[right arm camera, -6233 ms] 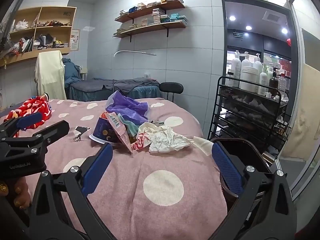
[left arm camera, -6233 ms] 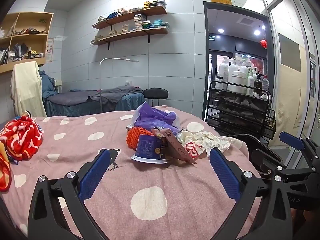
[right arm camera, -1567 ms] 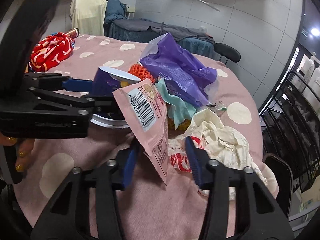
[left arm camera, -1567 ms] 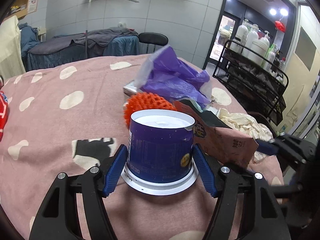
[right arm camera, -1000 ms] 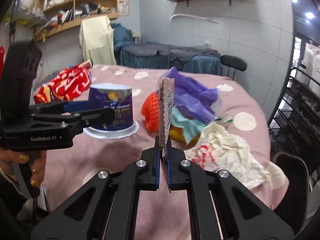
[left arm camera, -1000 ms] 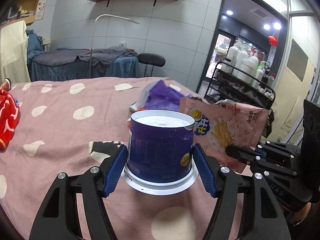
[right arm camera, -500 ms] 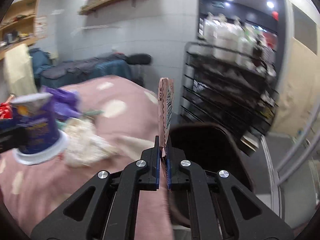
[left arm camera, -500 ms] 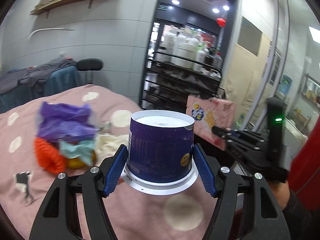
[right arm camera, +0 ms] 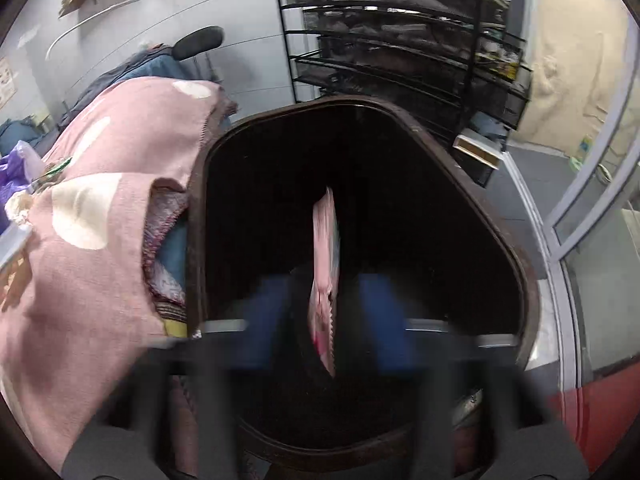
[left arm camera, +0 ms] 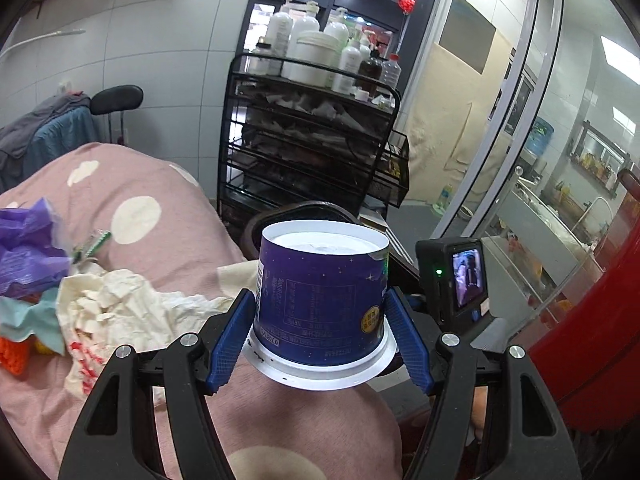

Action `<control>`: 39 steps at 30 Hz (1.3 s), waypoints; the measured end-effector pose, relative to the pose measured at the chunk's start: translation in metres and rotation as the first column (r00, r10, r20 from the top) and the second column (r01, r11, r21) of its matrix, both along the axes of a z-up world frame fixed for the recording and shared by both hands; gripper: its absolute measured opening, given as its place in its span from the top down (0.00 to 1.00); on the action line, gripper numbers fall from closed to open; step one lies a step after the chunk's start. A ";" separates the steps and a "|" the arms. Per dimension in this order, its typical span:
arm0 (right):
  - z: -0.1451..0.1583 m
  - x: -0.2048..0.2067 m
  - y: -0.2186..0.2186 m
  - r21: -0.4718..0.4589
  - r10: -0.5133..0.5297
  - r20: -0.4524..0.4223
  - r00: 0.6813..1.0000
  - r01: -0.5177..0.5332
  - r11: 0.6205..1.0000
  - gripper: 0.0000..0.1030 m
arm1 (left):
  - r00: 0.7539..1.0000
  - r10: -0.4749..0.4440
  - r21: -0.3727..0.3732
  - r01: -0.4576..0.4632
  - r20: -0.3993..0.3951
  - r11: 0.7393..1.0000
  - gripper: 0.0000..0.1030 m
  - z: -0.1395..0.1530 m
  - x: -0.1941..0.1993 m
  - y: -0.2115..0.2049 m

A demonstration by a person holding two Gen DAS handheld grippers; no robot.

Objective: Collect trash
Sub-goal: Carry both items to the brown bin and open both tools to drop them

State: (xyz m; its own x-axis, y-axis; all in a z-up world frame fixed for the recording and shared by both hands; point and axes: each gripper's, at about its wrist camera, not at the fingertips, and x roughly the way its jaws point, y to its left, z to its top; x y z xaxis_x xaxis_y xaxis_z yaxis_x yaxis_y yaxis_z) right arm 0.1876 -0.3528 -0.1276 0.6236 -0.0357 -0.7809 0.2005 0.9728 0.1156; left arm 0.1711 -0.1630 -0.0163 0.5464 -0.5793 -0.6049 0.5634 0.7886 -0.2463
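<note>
My left gripper (left arm camera: 320,342) is shut on an upside-down dark blue paper cup (left arm camera: 320,296) with a white rim, held above the edge of the pink dotted bed (left arm camera: 120,184). My right gripper (right arm camera: 326,320) is blurred; its blue fingers (right arm camera: 266,320) stand apart over the dark brown trash bin (right arm camera: 496,232). A pink snack wrapper (right arm camera: 325,268) hangs edge-on between them, touching neither, inside the bin mouth. The bin rim (left arm camera: 280,216) shows behind the cup. Crumpled white paper (left arm camera: 120,304), a purple bag (left arm camera: 28,252) and an orange net (left arm camera: 12,354) lie on the bed.
A black wire rack (left arm camera: 312,140) with bottles stands behind the bin, also in the right wrist view (right arm camera: 400,40). A glass door (left arm camera: 520,128) is to the right. A black stool (left arm camera: 116,100) and a blue-covered bed stand by the tiled wall.
Both grippers swung right from the bed to the bin. The right gripper tilted down over the bin and opened, letting go of the pink wrapper. The left still holds the cup.
</note>
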 end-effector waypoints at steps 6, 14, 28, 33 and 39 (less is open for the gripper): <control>0.018 -0.026 0.003 0.000 -0.026 0.077 0.997 0.026 1.000 0.16 | 0.999 -0.015 0.014 0.016 -0.038 1.000 0.35 -0.008 0.013 -0.020; 0.031 -0.065 -0.002 -0.036 -0.063 0.132 0.989 0.069 0.997 0.13 | 0.991 -0.044 0.061 0.052 -0.123 0.997 0.35 -0.023 0.042 -0.053; 0.039 -0.097 -0.018 -0.038 -0.124 0.138 0.983 0.131 0.991 0.10 | 0.984 -0.065 0.135 0.088 -0.168 0.987 0.13 -0.039 0.057 -0.085; 0.039 -0.095 -0.018 -0.037 -0.123 0.142 0.982 0.129 0.991 0.10 | 0.990 -0.060 0.130 0.077 -0.130 0.989 0.08 -0.031 0.049 -0.077; 0.042 -0.091 -0.012 -0.025 -0.103 0.142 0.984 0.107 0.994 0.10 | 0.998 -0.025 0.131 0.031 -0.050 0.991 0.06 -0.020 0.030 -0.058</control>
